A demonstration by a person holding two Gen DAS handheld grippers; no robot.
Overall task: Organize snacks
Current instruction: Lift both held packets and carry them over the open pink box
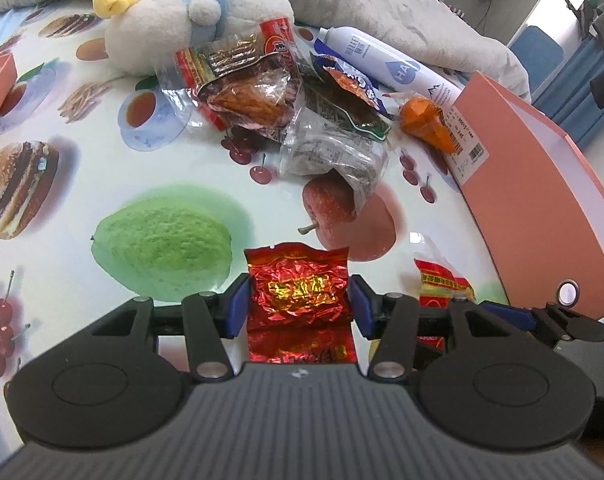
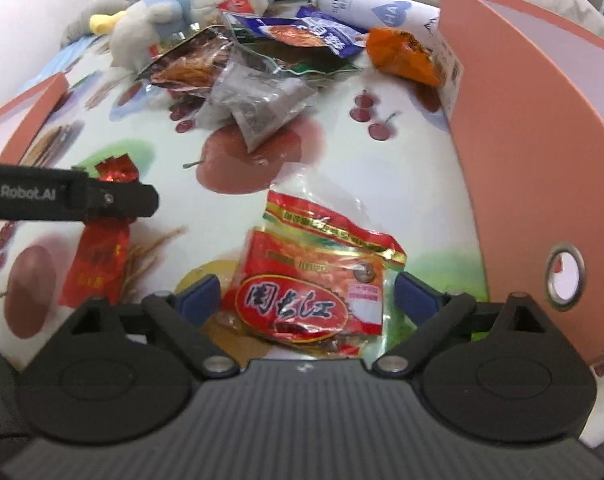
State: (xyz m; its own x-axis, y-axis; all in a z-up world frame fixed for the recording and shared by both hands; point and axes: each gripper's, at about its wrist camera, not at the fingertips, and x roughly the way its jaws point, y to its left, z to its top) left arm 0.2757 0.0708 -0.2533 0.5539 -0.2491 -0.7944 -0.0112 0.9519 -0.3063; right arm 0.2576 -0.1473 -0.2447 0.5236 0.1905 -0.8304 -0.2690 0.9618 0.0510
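Pinching a crinkled red foil snack packet [image 1: 299,292] between its blue pads, the left claw [image 1: 299,304] holds it just above a counter covered in a glossy food-print cloth [image 1: 101,168]. The right claw [image 2: 308,300] is spread wide, and a red and clear plastic snack bag with a red oval label [image 2: 318,276] lies flat on the cloth between its fingers, apart from both pads. Ahead of both claws sits a loose heap of mixed snack packets [image 1: 285,100], with a white plush duck [image 1: 173,24] beyond it. To the right of the heap lie a white spray can [image 1: 386,60] and a small orange packet [image 1: 426,120]. A salmon-pink cardboard box [image 2: 534,152] stands just right of the right claw.
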